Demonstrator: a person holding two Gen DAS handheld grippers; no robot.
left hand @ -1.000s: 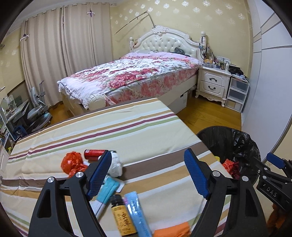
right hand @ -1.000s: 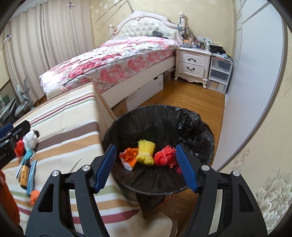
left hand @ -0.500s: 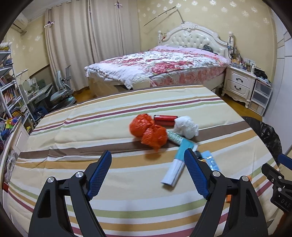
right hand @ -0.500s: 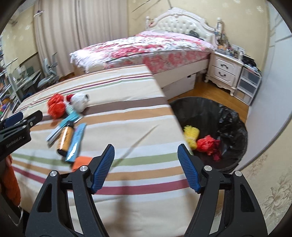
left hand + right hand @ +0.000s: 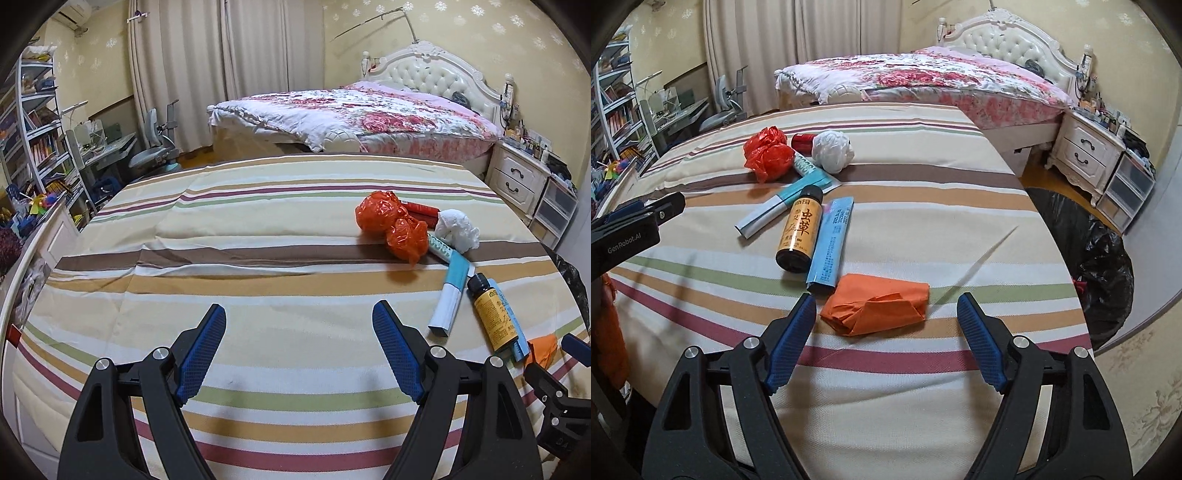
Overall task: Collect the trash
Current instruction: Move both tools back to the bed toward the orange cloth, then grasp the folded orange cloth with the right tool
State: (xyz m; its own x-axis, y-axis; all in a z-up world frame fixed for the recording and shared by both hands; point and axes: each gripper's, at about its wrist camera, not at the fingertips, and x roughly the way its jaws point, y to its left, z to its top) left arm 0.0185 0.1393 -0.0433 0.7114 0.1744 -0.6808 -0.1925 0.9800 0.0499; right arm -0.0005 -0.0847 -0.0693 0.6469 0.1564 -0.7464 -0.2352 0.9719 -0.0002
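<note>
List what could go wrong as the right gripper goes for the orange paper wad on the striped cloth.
1. The right gripper, its jaws just opened and empty, sits near the orange paper wad; the blue packet touches the wad's far corner and may be dragged along.
2. The brown bottle lies on its side beside the packet and could roll if nudged.
3. The striped cloth is loose and wrinkled, so low pads may pinch it.

Black plastic tongs (image 5: 885, 339) — blue textured pads (image 5: 790, 343), silver screws, "GenRobot.AI" lettering.
</note>
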